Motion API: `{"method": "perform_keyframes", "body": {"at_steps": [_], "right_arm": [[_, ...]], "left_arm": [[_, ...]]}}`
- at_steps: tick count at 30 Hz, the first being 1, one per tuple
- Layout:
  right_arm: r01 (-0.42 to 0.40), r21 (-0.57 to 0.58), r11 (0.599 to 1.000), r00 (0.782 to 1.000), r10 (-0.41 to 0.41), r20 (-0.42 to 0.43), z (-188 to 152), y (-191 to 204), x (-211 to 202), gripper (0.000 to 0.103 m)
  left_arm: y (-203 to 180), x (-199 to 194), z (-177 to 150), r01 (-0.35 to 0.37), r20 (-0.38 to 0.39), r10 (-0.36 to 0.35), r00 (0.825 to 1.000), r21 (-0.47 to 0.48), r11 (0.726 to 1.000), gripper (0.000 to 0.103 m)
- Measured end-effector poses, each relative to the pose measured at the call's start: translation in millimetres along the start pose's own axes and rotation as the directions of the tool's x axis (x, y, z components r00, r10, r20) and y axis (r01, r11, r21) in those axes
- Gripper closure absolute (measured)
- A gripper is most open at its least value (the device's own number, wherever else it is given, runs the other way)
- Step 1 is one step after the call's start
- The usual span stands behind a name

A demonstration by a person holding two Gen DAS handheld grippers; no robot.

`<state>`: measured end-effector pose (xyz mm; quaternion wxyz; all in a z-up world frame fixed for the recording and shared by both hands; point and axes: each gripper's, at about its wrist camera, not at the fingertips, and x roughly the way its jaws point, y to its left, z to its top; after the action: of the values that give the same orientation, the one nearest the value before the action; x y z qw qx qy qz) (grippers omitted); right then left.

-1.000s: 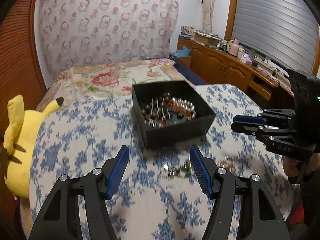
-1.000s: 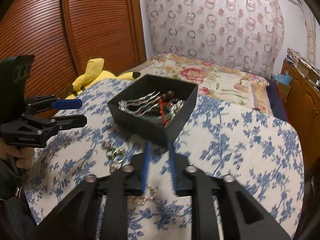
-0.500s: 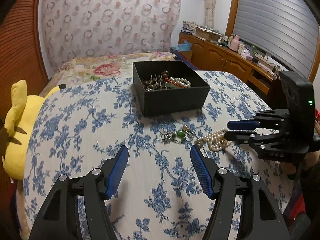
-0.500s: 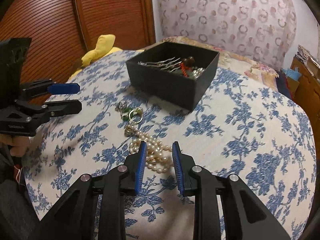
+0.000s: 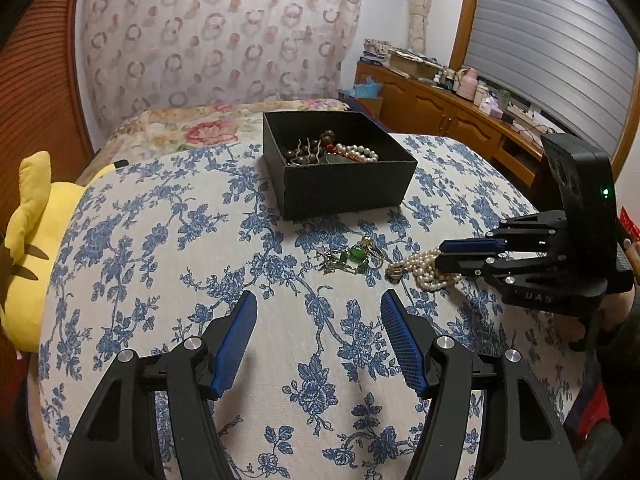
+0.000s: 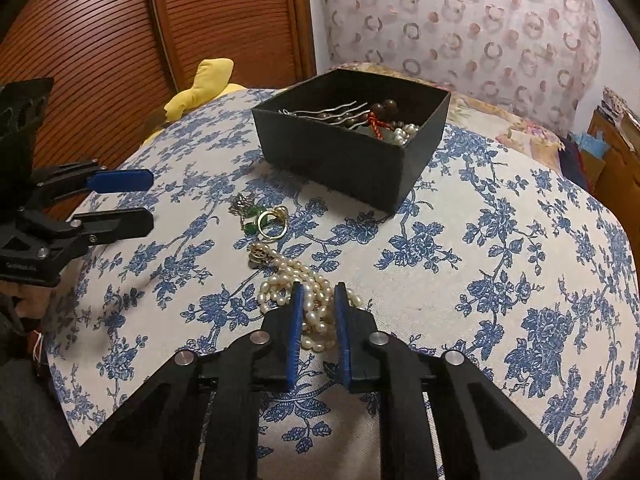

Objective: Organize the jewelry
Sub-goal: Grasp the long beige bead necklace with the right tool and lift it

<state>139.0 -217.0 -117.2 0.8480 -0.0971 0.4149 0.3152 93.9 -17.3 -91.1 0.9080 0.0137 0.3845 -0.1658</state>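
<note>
Right now the right hand-held gripper [image 6: 317, 300] straddles the pearl necklace [image 6: 280, 276] on the floral surface [image 6: 460, 248], fingers narrowly apart, not yet pinching. Left hand-held gripper [image 5: 319, 312] spread wide, w/ nothing between. Black box [image 5: 340, 188] beyond holds other jewelry.

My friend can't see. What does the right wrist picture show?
The right tongs straddle a heap of pearl necklace on a blue-flowered tablecloth, jaws not yet closed. Beyond lie a gold ring with green beads, then a black box of jewelry; the left tongs hover open alongside.
</note>
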Motion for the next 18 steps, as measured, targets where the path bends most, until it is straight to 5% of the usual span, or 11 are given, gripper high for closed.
{"method": "perform_keyframes", "body": {"at_steps": [18], "right_arm": [[0.063,0.006,0.998,0.987,-0.063,0.151,15,-10,-56,0.097]], "left_arm": [[-5,3,0,0.011,-0.009,-0.011,1.0,0.005,1.0,0.041]]}}
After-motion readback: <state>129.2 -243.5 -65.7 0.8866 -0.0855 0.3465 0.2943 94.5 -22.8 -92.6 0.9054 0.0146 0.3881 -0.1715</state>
